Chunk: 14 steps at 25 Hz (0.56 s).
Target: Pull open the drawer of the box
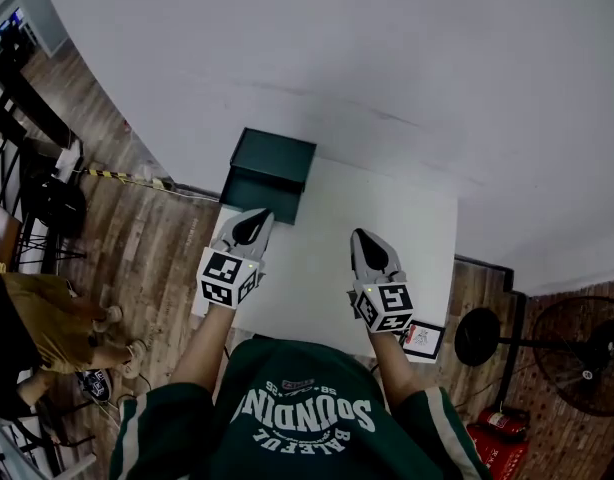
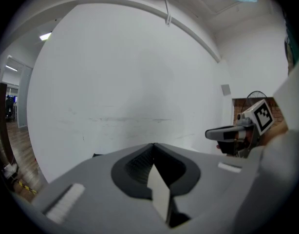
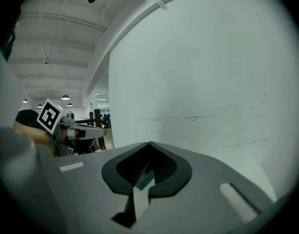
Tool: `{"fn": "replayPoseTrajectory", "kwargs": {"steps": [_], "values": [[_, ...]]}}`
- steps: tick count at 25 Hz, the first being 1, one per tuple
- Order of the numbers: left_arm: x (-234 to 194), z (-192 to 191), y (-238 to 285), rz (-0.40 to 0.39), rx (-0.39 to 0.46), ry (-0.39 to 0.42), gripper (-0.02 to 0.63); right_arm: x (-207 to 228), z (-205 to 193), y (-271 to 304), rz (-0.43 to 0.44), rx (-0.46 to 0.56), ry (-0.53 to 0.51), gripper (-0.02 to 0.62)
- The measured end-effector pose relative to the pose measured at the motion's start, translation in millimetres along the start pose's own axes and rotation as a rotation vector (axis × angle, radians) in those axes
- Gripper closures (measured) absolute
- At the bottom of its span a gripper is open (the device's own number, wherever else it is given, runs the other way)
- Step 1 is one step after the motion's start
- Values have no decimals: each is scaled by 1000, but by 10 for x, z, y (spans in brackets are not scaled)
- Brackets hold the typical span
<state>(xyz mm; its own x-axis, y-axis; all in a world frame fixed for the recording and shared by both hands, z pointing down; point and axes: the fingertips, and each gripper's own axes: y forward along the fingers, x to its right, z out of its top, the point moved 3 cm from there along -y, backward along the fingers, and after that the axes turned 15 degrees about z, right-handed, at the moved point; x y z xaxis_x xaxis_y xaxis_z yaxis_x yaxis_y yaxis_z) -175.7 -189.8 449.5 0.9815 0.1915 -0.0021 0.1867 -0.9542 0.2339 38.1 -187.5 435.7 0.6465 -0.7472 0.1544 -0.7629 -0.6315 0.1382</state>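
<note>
A dark green box [image 1: 268, 174] stands at the far left corner of the white table [image 1: 387, 238]; its front face, towards me, looks flush. My left gripper [image 1: 255, 216] hovers just short of the box's near side, jaws shut and empty. My right gripper [image 1: 360, 236] is held over the table's middle right, also shut with nothing in it. Both gripper views tilt up at the white wall; the box does not show in them. In the left gripper view the left gripper [image 2: 153, 145] has its jaws meeting, with the right gripper [image 2: 227, 132] to its right. The right gripper view shows the right gripper [image 3: 149, 144] with jaws meeting.
A small framed card [image 1: 422, 340] lies at the table's near right corner. A white wall [image 1: 387, 58] runs right behind the table. A person in tan trousers [image 1: 47, 318] stands on the wooden floor at left. A black fan [image 1: 582, 353] and a red extinguisher [image 1: 502, 426] stand at right.
</note>
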Motion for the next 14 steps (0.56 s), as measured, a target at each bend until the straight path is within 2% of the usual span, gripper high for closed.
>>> {"fn": "replayPoseTrajectory", "kwargs": {"steps": [14], "values": [[20, -31, 54, -8, -18, -13, 553, 117, 40, -20, -18, 7, 11, 594]]}}
